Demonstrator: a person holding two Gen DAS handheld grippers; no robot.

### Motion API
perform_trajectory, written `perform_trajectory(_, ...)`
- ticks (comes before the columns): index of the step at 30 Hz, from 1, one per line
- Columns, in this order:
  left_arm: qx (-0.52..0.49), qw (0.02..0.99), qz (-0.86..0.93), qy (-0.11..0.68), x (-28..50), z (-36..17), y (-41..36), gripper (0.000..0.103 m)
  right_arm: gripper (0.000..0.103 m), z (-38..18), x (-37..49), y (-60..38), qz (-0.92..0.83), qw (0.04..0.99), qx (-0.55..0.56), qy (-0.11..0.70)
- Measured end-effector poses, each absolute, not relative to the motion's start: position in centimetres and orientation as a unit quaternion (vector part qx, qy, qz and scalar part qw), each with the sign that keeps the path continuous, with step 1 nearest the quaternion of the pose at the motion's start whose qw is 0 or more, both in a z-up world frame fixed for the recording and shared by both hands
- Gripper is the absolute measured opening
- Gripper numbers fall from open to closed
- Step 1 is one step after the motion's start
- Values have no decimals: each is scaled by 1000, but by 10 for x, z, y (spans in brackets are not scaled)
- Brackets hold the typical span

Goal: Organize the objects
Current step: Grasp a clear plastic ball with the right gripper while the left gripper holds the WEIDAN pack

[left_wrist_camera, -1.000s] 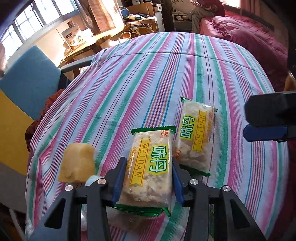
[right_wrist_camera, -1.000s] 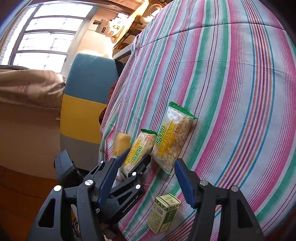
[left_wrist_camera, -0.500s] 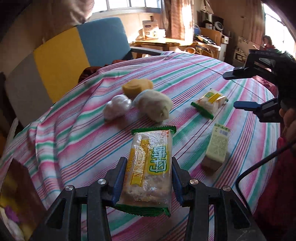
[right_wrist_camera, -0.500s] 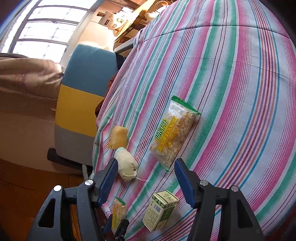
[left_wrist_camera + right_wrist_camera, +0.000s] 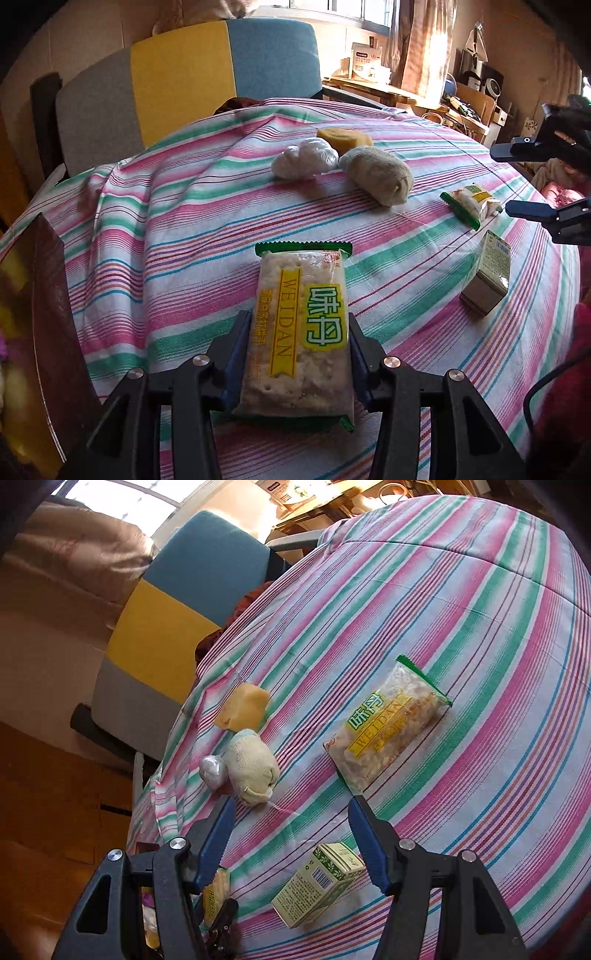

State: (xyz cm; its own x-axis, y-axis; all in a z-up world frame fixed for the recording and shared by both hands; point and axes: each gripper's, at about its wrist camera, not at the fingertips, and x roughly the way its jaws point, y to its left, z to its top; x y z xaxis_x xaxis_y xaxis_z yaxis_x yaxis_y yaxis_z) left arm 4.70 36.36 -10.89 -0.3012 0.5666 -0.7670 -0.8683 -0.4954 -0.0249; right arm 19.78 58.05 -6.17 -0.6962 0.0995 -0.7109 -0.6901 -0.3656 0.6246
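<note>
The left gripper (image 5: 297,354) angles down over the striped table (image 5: 192,236), its jaws clamped on a WEIDAN cracker packet (image 5: 299,332) and just easing wider; the right gripper (image 5: 291,834) hovers tilted, jaws apart and empty, above a small green carton (image 5: 317,882). Since a second ago the left has swung its packet away from the second packet (image 5: 384,727), and a rolled sock (image 5: 376,173) has come into its view.

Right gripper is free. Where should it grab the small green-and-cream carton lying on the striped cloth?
Probably across the two long side faces of the green-and-cream carton, at mid-length, coming from above. It lies flat on its side on the striped cloth, apart from everything else, with the open right gripper above it.
</note>
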Motion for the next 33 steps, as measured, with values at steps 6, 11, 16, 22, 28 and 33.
perform_trajectory(6, -371, 473, 778, 185, 44, -109, 359, 49, 65, -41, 144, 555, 809, 206, -369, 408)
perform_trajectory(11, -369, 477, 778, 174, 43, -110, 356, 49, 63, -26, 64, 546, 836, 165, -431, 295)
perform_trajectory(16, -370, 482, 777, 161, 40, -110, 353, 49, 63, -36, -14, 550, 832, 153, -490, 212)
perform_trajectory(22, -371, 486, 776, 153, 39, -111, 351, 49, 62, -74, -63, 556, 795, 152, -564, 164)
perform_trajectory(28, -371, 487, 777, 149, 39, -111, 351, 49, 36, -81, -45, 535, 800, 135, -559, 170)
perform_trajectory(33, -369, 486, 778, 152, 41, -111, 352, 49, 36, -72, 13, 512, 817, 117, -515, 230)
